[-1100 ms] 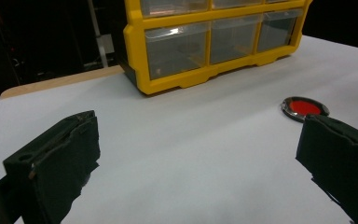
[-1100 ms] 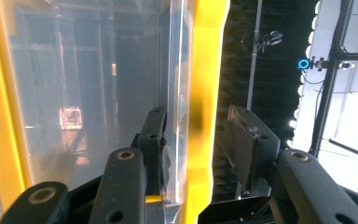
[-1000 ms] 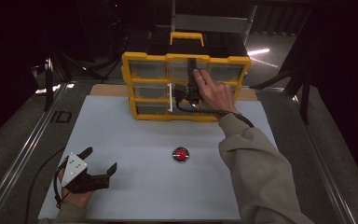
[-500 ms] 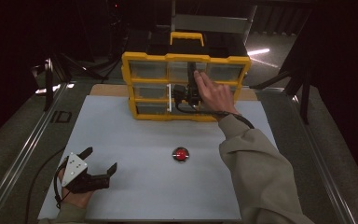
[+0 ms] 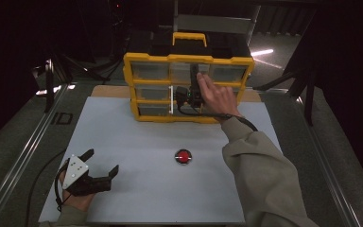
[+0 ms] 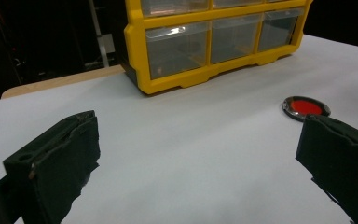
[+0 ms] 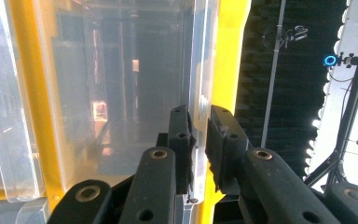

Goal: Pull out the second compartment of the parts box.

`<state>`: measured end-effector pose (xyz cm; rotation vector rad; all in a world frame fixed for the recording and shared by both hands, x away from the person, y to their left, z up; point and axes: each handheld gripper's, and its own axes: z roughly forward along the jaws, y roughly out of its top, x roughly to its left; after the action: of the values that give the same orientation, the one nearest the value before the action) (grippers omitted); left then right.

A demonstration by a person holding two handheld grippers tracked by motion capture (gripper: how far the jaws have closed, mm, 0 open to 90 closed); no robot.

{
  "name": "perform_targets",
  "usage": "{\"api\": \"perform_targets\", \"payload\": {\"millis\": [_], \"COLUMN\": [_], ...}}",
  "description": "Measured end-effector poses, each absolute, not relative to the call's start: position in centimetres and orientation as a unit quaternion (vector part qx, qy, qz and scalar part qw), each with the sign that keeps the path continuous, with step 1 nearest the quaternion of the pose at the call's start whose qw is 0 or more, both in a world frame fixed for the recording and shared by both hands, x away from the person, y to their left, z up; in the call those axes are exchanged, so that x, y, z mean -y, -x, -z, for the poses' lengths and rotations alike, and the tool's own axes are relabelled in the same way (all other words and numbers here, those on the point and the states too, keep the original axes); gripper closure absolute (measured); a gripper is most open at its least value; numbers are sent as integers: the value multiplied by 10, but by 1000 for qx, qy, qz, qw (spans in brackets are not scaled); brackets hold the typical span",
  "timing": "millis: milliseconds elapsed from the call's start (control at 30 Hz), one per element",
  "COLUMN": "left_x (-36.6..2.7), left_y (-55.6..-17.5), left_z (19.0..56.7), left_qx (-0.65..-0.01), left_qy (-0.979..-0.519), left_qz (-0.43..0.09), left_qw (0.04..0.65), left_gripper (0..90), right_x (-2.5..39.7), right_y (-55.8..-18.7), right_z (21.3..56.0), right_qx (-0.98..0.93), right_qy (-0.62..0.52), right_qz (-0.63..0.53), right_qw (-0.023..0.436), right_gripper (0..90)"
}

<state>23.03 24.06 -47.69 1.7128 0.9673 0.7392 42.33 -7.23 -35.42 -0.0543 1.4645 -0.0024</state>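
Observation:
A yellow drawer organizer point(image 5: 151, 57) with clear drawers stands at the far side of the white mat point(image 5: 123, 137). My right gripper point(image 5: 194, 75) reaches up to its top middle drawer point(image 5: 182, 72). In the right gripper view the jaws point(image 7: 199, 114) are shut on that drawer's clear front lip point(image 7: 200, 70). A red round disc point(image 5: 183, 156) lies on the mat in front of the organizer. My left gripper point(image 5: 103, 160) rests at the mat's near left, open and holding nothing. In the left gripper view, the disc point(image 6: 306, 107) lies just beyond the right jaw and the organizer point(image 6: 140, 46) farther off.
A strip of wooden board point(image 5: 108, 91) shows behind the mat, under the organizer. Metal rails point(image 5: 28, 142) run along the left and right sides of the table. The surroundings are dark, with stands and cables behind the organizer.

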Motion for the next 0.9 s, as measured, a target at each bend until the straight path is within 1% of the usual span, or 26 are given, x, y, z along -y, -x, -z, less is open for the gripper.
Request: {"api": "perform_targets", "payload": {"millis": [900], "left_x": [-240], "left_y": [-231], "left_z": [477], "left_qx": [-400], "left_qy": [-708], "left_qz": [-305], "left_qw": [496], "left_gripper": [0], "right_x": [70], "right_y": [-409], "right_z": [348], "right_qx": [-684], "right_qy": [18], "right_qz": [2], "right_qw": [729], "right_gripper": [799]}}
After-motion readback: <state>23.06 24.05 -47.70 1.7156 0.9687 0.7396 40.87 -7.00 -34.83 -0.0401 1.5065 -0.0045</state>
